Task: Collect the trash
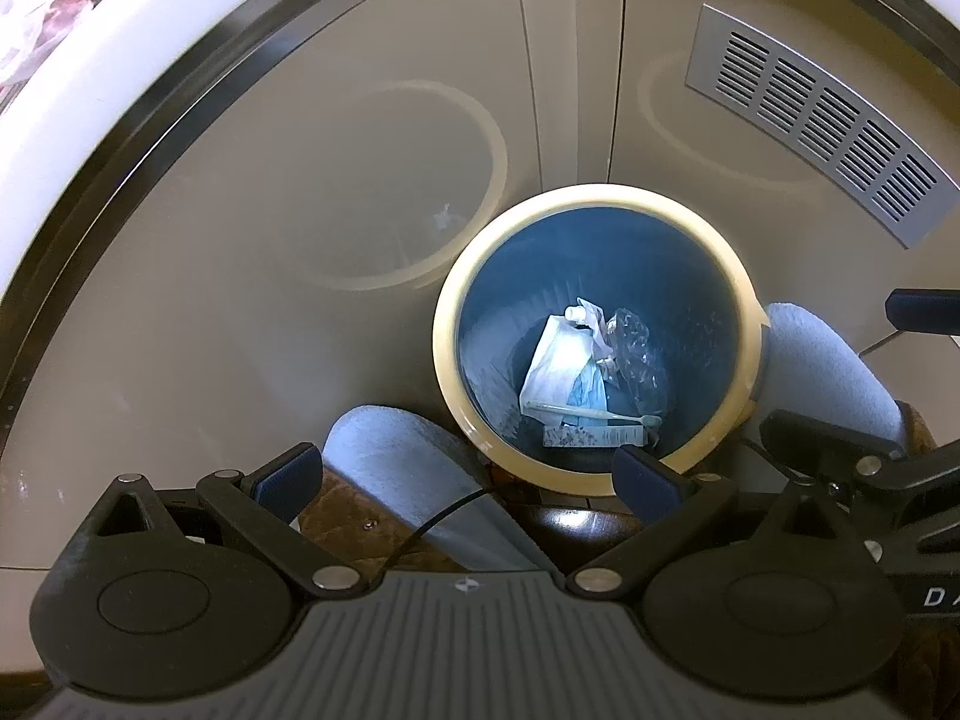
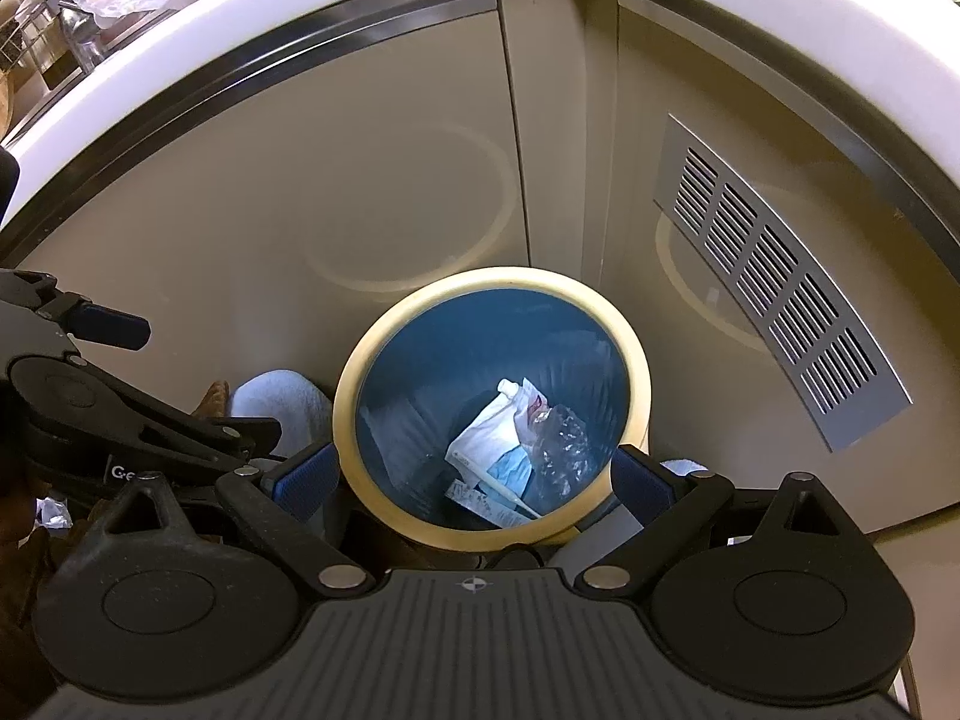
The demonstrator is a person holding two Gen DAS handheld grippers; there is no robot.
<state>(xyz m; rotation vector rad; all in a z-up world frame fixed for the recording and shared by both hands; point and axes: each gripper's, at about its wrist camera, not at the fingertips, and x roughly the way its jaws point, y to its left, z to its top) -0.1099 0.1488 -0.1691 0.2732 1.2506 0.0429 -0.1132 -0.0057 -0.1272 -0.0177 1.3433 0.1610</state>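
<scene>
Left wrist: left gripper point(image 1: 471, 474) spread wide, empty, above cream-rimmed blue bin point(image 1: 447, 354) holding white pouch point(image 1: 558, 366), clear wrapper point(image 1: 636, 354), stick point(image 1: 594, 413). Right wrist: right gripper point(image 2: 474, 480) wide, empty, over same bin point(image 2: 354, 384); trash inside, cabinet vent point(image 2: 774, 294) beside.

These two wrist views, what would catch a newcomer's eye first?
The round blue bin with its cream rim sits on the floor in the cabinet corner, holding a white pouch, crumpled clear plastic and a pale stick. Both claws, left claw and right claw, hover open above it, empty.
</scene>
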